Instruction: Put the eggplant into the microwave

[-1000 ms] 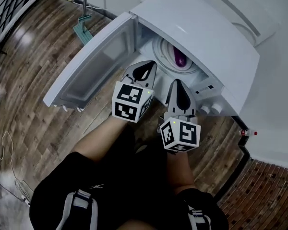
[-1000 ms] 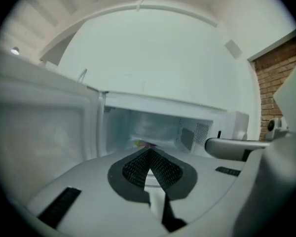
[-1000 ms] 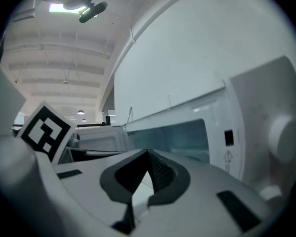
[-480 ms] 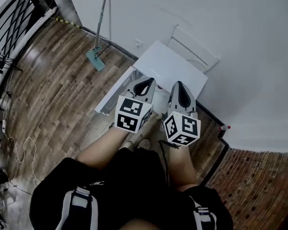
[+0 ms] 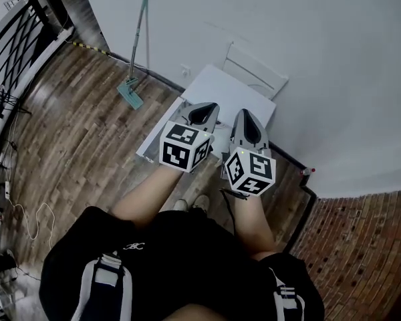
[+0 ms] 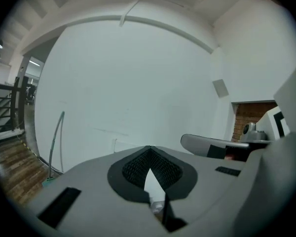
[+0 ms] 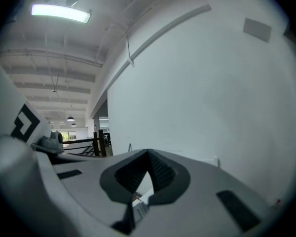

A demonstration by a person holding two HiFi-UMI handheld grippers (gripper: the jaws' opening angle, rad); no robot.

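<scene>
Floor (image 5: 73, 132), microwave (image 5: 228, 93) well below both tools
L gripper (image 5: 204, 114) & R gripper (image 5: 247, 127) hung about level, jaws pressed together, nothing between; eggplant showed in no view, prob. inside microwave; door (image 5: 154, 142) seemed open, so to finish: lower first, push its free edge w/ closed tips, gently, till latched.

You hold the left gripper (image 5: 206, 107) and right gripper (image 5: 244, 114) side by side over the microwave (image 5: 228, 92) on the wood floor (image 5: 73, 126). A mop (image 5: 134, 85) leans on the wall (image 5: 307, 45) left of it
</scene>
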